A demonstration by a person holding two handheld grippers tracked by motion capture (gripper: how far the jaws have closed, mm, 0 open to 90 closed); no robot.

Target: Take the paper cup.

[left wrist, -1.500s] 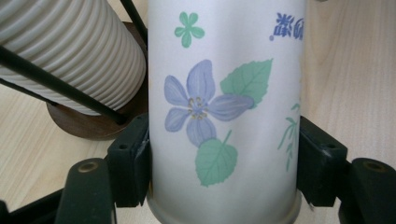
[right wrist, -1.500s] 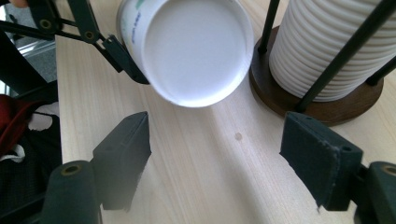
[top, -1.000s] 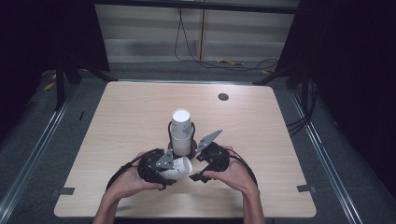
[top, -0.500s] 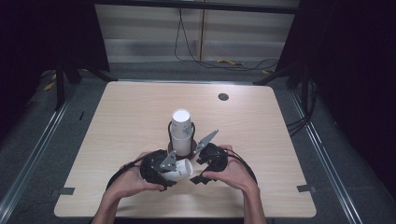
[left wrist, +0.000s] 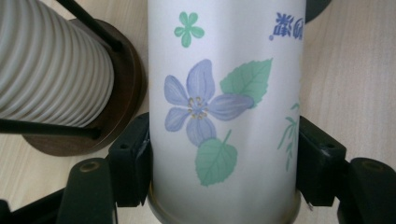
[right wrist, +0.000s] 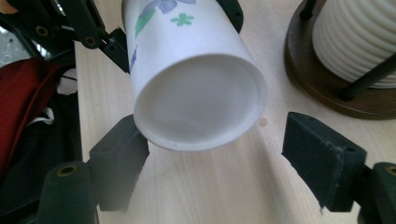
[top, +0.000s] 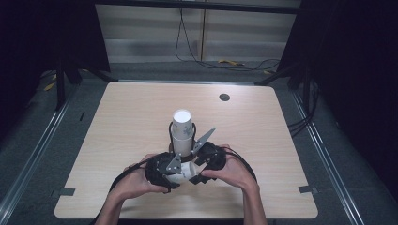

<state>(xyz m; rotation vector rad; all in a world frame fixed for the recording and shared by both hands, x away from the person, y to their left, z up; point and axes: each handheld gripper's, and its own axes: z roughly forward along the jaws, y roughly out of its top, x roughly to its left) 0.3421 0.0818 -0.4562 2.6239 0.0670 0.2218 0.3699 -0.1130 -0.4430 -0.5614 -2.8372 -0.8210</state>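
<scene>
Two hand-held black grippers are seen close together near the front edge of the table in the high view, each carried in one of the person's hands. The left gripper (top: 180, 172) is clamped on a white paper cup printed with violet flowers and green leaves (left wrist: 224, 116); in the left gripper view its two black pads (left wrist: 133, 168) are pressed against opposite sides of the cup's wall, close to one end of the cup. The cup is held lying on its side above the tabletop, and its other end is turned toward the right gripper (top: 199, 168). In the right gripper view that end, a recessed white disc, is presented between the right gripper's jaws, which stand partly apart and have just been closing; the left-hand pad (right wrist: 119, 156) appears to be just at the cup's rim, while the right-hand pad is clearly apart from it, so no grip is made by this gripper. Just beyond the two grippers, a stack of ribbed white paper cups (top: 182, 129) is kept upright in a holder with a round dark wooden base (right wrist: 322, 88) and thin black wire uprights. Everything rests on a light wooden table (top: 117, 136), and a small dark round disc (top: 224, 97) is set near its far edge.
</scene>
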